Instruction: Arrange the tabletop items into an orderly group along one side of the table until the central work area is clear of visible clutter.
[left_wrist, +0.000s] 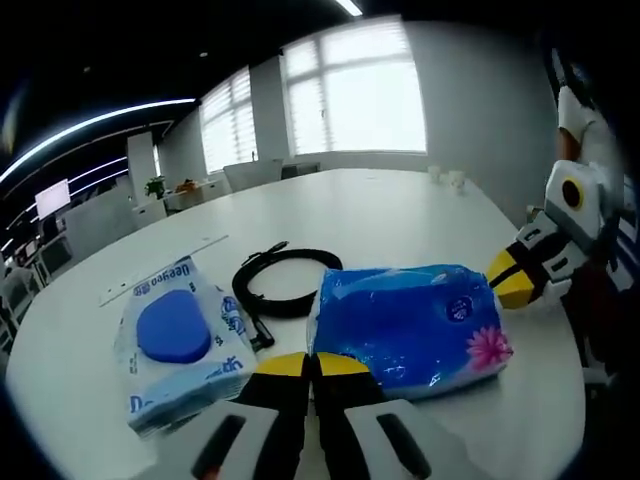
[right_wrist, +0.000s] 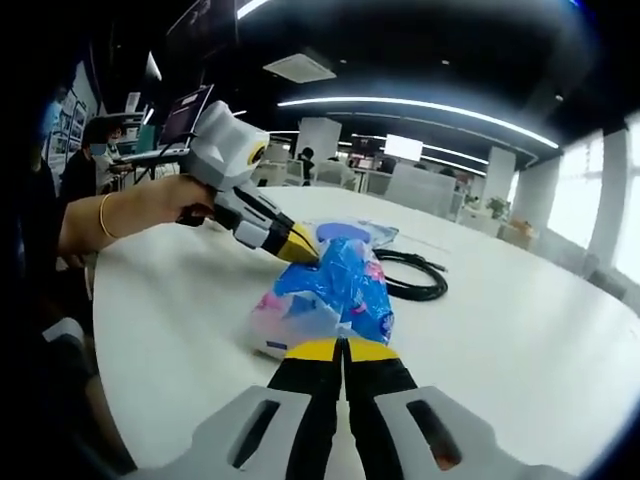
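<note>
1. Closest in, left gripper (left_wrist: 310, 372): jaws pressed together with nothing between them, tips against the near edge of the blue tissue pack (left_wrist: 410, 325); right gripper (right_wrist: 343, 350) likewise closed and empty, tips at the other end of the same pack.
2. Between the two grippers, then, the tissue pack lying flat on the white table (left_wrist: 400, 215); just beside it a wet-wipes pack (left_wrist: 178, 340) with a blue lid; behind both, touching neither clearly, a coiled black cable (left_wrist: 285, 280).
3. Probably squaring or sliding the tissue pack toward its neighbours; best done with even pressure from both ends, low and slow, so the soft wrapper doesn't buckle or spin.
4. Worth watching the cable; easy to snag and drag along.
</note>
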